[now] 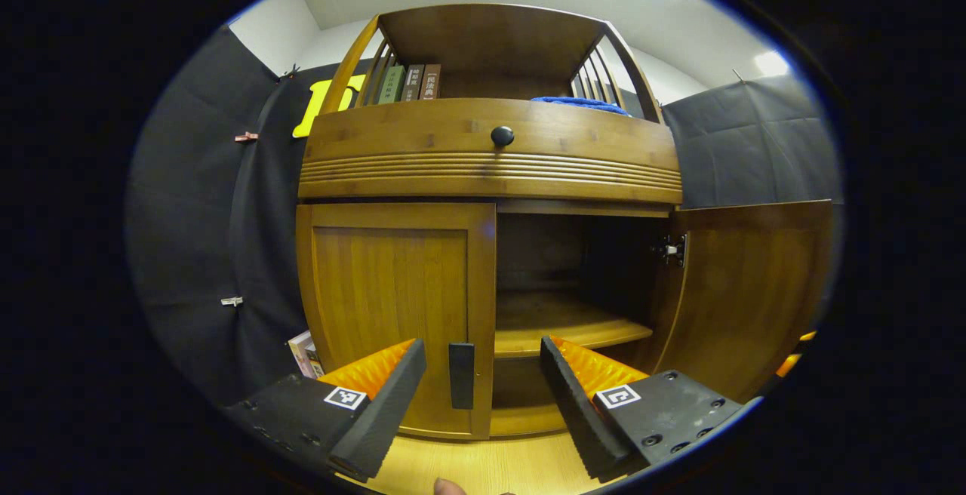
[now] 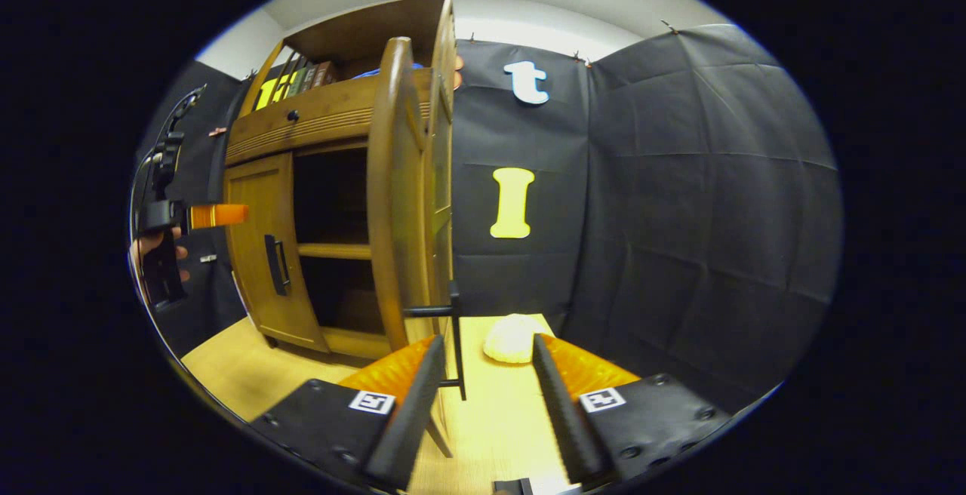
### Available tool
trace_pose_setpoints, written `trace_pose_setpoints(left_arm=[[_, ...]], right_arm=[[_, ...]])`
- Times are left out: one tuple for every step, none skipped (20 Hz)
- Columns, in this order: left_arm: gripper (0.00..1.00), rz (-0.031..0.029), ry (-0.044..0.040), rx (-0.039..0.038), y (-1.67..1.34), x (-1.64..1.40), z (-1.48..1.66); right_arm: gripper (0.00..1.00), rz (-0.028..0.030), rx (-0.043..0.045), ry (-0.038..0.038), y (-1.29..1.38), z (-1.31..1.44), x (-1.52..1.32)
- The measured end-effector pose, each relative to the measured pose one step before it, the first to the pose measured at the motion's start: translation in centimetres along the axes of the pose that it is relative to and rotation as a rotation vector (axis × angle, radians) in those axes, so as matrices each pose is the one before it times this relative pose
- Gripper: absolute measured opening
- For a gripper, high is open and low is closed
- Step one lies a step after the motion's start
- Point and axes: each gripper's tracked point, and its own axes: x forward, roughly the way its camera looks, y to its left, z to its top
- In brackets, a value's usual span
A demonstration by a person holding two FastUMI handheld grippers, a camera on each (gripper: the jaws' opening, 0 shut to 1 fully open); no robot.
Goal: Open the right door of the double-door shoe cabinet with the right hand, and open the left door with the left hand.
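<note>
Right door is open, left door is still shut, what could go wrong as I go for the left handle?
1. The left gripper is open with the left door's handle nearer its left finger than centred; closing now may give a skewed grip that slips.
2. The right door stands wide open with its handle just beside the right gripper; a careless move could knock the door.

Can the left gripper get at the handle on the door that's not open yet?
Probably yes: the left gripper is open, the closed left door's handle sits between its fingers, and nothing stands in between.
</note>
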Motion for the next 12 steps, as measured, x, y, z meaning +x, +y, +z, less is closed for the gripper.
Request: trace_pose_setpoints(left_arm=[[0.93, 0.00272, 0.00733, -0.00478, 0.172, 0.614, -0.649], [0.94, 0.00488, 0.00798, 0.00044, 0.277, 0.651, -0.675], [0.95, 0.00269, 0.00929, 0.00588, 0.177, 0.909, -0.851], [0.95, 0.00444, 0.01354, 0.00759, 0.242, 0.751, -0.933], [0.95, 0.00198, 0.01585, 0.00278, 0.326, 0.660, -1.044], [0.95, 0.00637, 0.01776, -0.00310, 0.408, 0.749, -1.029], [0.93, 0.00945, 0.01803, -0.00928, 0.180, 0.596, -0.858], [0.97, 0.00841, 0.01545, -0.01071, 0.299, 0.740, -0.778], [0.94, 0.00595, 0.01610, -0.01046, 0.363, 0.884, -0.768], [0.94, 0.00168, 0.00997, -0.00834, 0.249, 0.903, -0.531], [0.92, -0.00190, 0.00696, -0.00700, 0.052, 0.976, -0.272], [0.90, 0.00121, 0.00328, -0.00310, 0.071, 0.843, -0.128]], right_arm=[[0.89, -0.02215, -0.00218, -0.00616, -0.779, -0.001, 0.104], [1.00, -0.02394, -0.00780, -0.01237, -0.898, 0.638, -0.527], [0.95, -0.02463, -0.00742, -0.01400, -0.907, 0.448, -0.121], [0.95, -0.02195, -0.00380, -0.01162, -0.981, 0.322, -0.192], [0.98, -0.01848, 0.00124, -0.00771, -0.788, 0.387, -0.132], [0.98, -0.01526, 0.00369, -0.00769, -0.605, 0.296, -0.134], [0.98, -0.01516, 0.00437, -0.00571, -0.638, 0.275, -0.053], [0.98, -0.01307, 0.00364, -0.00531, -0.578, 0.195, 0.032], [0.98, -0.01139, 0.00370, -0.00129, -0.473, 0.109, -0.005], [0.98, -0.00715, 0.00284, 0.00047, -0.383, -0.071, -0.035], [0.95, -0.00478, 0.00041, 0.00274, -0.389, -0.113, 0.051], [0.98, -0.00436, 0.00029, 0.00318, -0.244, -0.129, 0.006]])
